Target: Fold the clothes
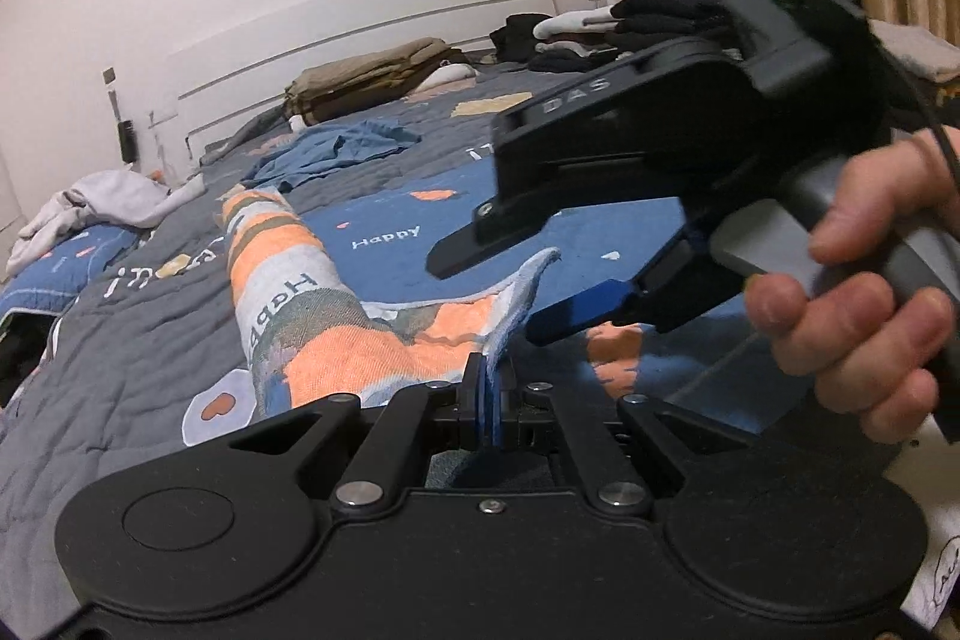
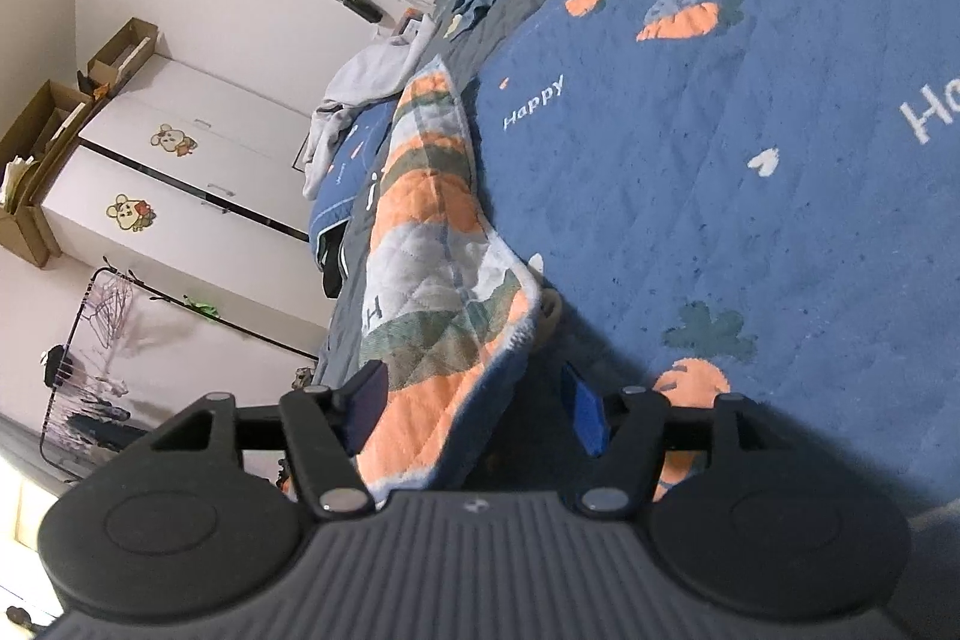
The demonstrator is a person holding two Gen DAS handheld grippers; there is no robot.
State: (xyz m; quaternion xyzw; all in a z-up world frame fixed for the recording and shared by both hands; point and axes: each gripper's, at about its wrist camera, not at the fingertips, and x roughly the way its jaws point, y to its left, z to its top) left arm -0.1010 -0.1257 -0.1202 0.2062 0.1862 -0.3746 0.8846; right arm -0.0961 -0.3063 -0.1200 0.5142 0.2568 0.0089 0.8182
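Observation:
An orange, grey and white patterned cloth (image 1: 312, 292) lies in a long strip on the blue carrot-print bed quilt (image 1: 384, 214). My left gripper (image 1: 491, 394) is shut on the cloth's near edge, which rises to a raised corner just above the fingers. A hand (image 1: 870, 292) holds my right gripper (image 1: 492, 298) open, its fingers either side of that corner. In the right wrist view the cloth (image 2: 432, 220) runs between the spread fingers of the right gripper (image 2: 474, 406), near end lifted off the quilt (image 2: 750, 172).
A crumpled blue garment (image 1: 336, 148) and a pale grey one (image 1: 102, 202) lie farther up the bed. Folded khaki bedding (image 1: 372, 76) and dark clothes (image 1: 576, 40) sit by the headboard. A white wardrobe (image 2: 180, 148) and a clothes rack (image 2: 102, 340) stand beside the bed.

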